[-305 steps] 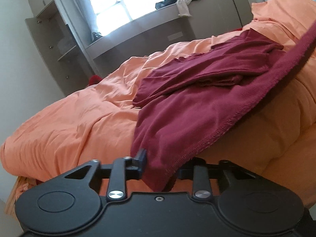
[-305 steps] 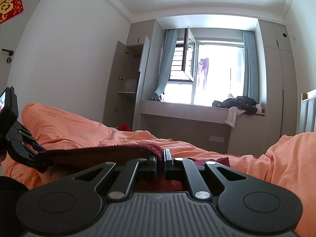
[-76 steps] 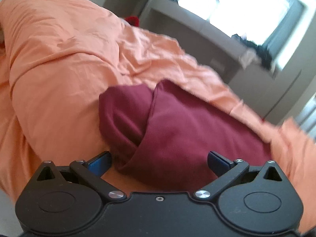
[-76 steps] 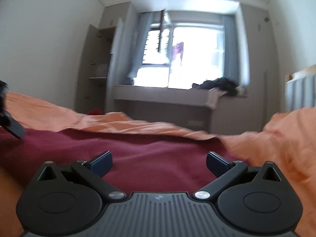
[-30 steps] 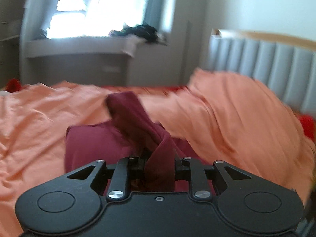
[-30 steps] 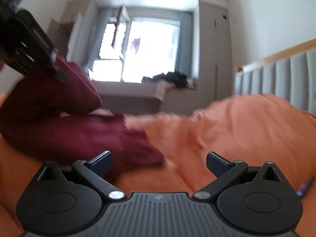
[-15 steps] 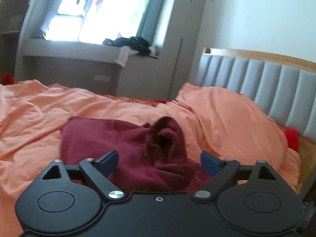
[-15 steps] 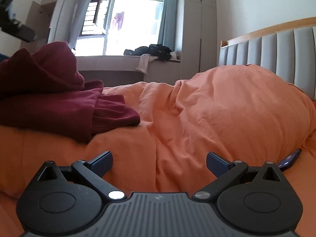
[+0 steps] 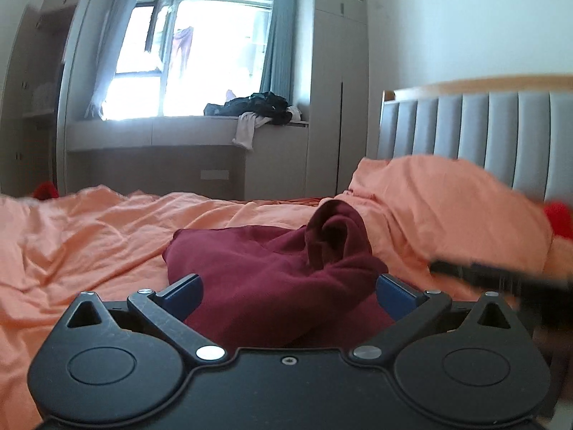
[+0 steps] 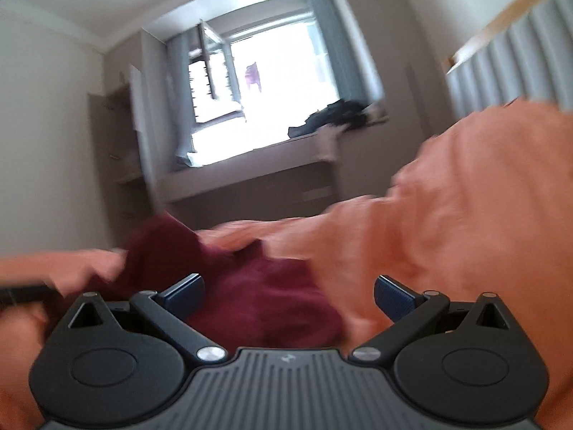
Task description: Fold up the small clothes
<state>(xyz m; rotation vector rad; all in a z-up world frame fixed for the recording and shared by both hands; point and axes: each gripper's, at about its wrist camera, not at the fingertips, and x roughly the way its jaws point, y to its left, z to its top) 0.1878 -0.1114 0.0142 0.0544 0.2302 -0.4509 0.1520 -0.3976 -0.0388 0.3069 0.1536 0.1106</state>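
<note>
A dark red garment (image 9: 272, 268) lies bunched in a loose heap on the orange bed cover (image 9: 89, 229), with one rolled end sticking up at its right. My left gripper (image 9: 288, 292) is open and empty, its blue-padded fingers either side of the heap's near edge. The right wrist view is blurred by motion; it shows the same garment (image 10: 265, 294) just ahead of my right gripper (image 10: 288, 295), which is open and empty. The right gripper shows as a dark blurred shape (image 9: 501, 276) at the right of the left wrist view.
An orange pillow or duvet mound (image 9: 447, 211) rises right of the garment, before a grey padded headboard (image 9: 501, 136). A window ledge (image 9: 186, 132) with dark clothes stands beyond the bed. A red item (image 9: 558, 218) lies by the headboard.
My left gripper let go of the garment about a second ago and stays open over it. My right gripper has swung left toward the garment and tilted; its view is now blurred.
</note>
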